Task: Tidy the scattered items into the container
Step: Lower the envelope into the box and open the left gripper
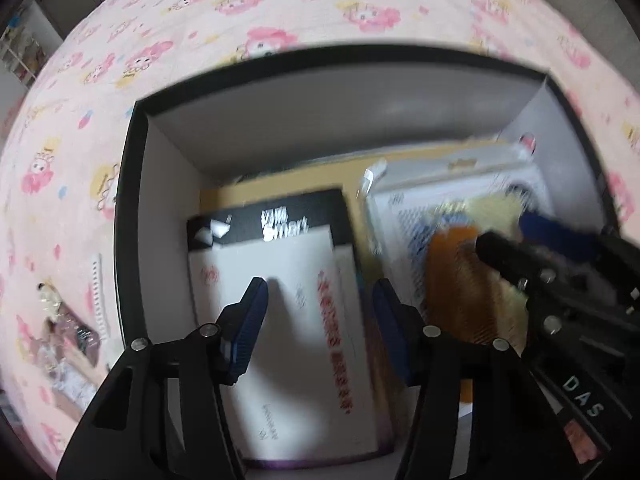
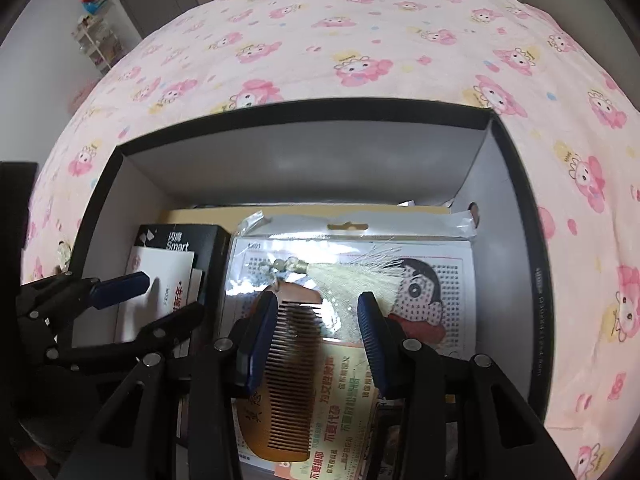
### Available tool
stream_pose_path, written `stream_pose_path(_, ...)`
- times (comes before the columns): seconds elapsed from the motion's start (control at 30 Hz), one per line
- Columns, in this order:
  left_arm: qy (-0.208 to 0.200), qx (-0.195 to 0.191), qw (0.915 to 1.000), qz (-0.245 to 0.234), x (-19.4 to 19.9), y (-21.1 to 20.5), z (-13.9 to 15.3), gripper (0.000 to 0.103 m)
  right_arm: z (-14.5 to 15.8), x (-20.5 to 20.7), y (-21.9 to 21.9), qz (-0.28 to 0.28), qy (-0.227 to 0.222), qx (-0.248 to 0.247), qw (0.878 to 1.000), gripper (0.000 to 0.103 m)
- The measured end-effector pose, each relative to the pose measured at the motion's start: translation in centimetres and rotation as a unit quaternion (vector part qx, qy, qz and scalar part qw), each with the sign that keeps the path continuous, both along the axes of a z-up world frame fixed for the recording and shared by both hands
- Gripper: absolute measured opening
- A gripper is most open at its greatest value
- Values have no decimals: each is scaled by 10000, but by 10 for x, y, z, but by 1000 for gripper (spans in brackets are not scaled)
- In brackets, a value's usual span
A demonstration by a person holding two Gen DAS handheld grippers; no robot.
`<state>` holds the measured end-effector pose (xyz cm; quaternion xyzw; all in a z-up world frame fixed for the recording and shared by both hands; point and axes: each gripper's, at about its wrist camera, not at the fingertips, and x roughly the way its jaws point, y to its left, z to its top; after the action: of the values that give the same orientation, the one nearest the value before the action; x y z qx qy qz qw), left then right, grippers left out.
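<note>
wooden comb (image 2: pixel 286 380), one, lies between the right gripper's (image 2: pixel 318 340) released jaws; left gripper (image 1: pixel 320 320) likewise released.

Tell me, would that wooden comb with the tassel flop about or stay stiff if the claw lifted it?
The wooden comb itself looks rigid, so it would probably keep its shape. Its fine teeth seem thin and might snap under a hard squeeze. The cream tassel is loose thread and would likely dangle and swing.
</note>
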<state>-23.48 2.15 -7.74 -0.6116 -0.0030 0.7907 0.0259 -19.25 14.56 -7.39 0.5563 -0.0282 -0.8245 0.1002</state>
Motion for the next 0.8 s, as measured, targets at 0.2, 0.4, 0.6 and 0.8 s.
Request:
stream_pose_path(0.2, 67, 475, 9974, 533, -19, -20, -4, 33, 0, -2, 7, -160, 12, 99, 9998, 38)
stream_pose_path(0.4, -21, 72, 9986, 521, -14, -23, -6, 30, -12, -9, 2, 101, -356, 101, 9993, 44)
stream_pose_path(0.6, -291, 159, 9978, 571, 8, -28, -5, 33, -13, -9, 3, 236, -569, -48, 9981, 46)
stream_pose_path(0.8, -216, 251, 9981, 513, 20, -31, 1, 35, -7, -1, 10, 130, -459, -69, 9988, 46)
